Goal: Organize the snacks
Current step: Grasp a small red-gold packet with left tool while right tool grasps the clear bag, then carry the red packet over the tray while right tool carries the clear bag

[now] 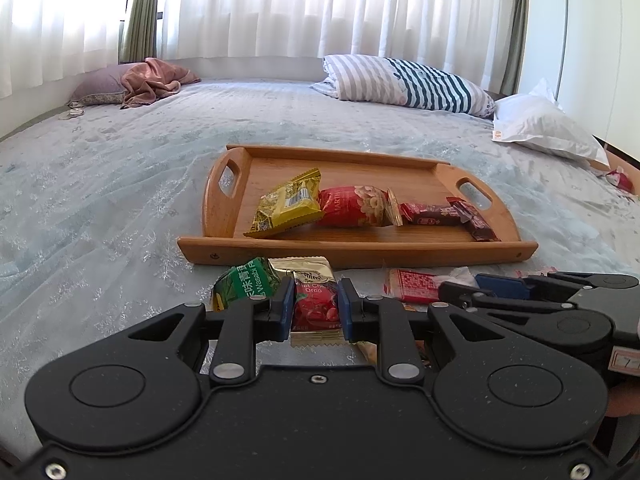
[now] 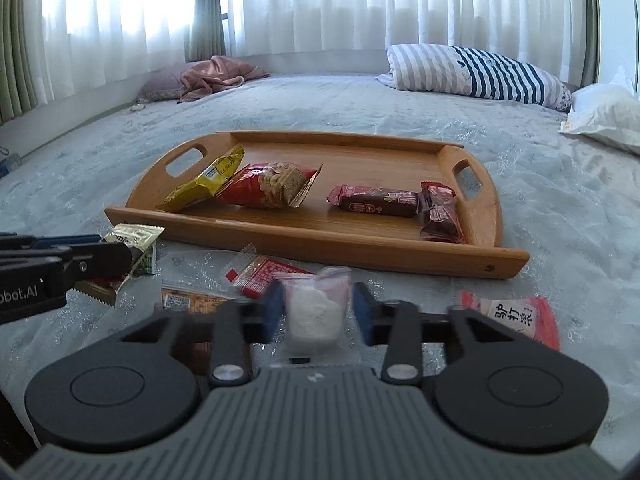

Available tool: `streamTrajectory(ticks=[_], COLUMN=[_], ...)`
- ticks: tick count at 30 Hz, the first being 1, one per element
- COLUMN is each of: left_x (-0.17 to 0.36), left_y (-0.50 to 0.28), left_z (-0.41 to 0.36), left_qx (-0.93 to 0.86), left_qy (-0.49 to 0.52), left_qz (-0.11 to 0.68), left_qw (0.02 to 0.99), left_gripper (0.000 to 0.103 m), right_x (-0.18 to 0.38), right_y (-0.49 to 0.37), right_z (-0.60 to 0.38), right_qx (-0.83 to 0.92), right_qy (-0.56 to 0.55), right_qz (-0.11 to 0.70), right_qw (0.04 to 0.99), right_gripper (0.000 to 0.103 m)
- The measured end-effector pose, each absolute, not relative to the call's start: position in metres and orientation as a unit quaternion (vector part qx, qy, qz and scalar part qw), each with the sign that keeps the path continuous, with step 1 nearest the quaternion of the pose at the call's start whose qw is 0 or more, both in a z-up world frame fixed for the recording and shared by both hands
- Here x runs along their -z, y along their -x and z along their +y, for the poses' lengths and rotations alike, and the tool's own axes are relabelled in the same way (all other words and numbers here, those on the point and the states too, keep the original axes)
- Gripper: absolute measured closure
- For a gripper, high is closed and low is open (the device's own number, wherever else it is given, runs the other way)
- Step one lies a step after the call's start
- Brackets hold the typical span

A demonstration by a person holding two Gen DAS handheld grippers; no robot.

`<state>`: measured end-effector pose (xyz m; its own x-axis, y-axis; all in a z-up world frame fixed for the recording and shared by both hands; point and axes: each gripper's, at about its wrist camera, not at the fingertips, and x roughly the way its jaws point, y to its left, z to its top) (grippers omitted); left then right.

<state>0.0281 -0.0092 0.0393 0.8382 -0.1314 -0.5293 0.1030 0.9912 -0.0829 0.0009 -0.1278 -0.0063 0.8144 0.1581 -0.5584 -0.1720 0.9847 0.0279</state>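
My left gripper (image 1: 315, 306) is shut on a gold and red cherry-drop packet (image 1: 314, 300), just short of the wooden tray (image 1: 356, 249). Beside it lies a green wasabi packet (image 1: 244, 284). In the right wrist view my right gripper (image 2: 318, 312) has its blue pads against a small clear packet with a white snack (image 2: 316, 312); the picture is blurred there. On the tray (image 2: 320, 240) lie a yellow packet (image 2: 200, 188), a red peanut packet (image 2: 268, 184) and two brown bars (image 2: 376, 200).
Loose on the bedspread in front of the tray are a red packet (image 2: 264, 272), an orange packet (image 2: 188, 304) and a pink packet (image 2: 516, 312). A striped pillow (image 1: 412, 84) and a white pillow (image 1: 544, 128) lie at the back right, a pink cloth (image 1: 152, 80) at the back left.
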Motion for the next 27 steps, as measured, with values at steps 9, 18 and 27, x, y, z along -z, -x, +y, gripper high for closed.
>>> streamTrajectory(ticks=[9, 18, 27], left_x=[-0.051, -0.073, -0.079], left_y=[-0.044, -0.097, -0.183], left_z=[0.0, 0.02, 0.036], left_qx=[0.067, 0.066, 0.107], left_qy=[0.036, 0.044, 0.097], left_qz=[0.26, 0.241, 0.274], left_qw=[0.963, 0.967, 0.951], left_gripper=[0.081, 0.081, 0.081], right_x=[-0.016, -0.048, -0.065], right_y=[0.003, -0.033, -0.111], right_z=[-0.135, -0.159, -0.173], right_qx=[-0.091, -0.095, -0.114], right_qy=[-0.009, -0.047, -0.077], right_qz=[0.26, 0.252, 0.285], right_qw=[0.961, 0.962, 0.949], right_gripper=[0.068, 0.068, 0.068])
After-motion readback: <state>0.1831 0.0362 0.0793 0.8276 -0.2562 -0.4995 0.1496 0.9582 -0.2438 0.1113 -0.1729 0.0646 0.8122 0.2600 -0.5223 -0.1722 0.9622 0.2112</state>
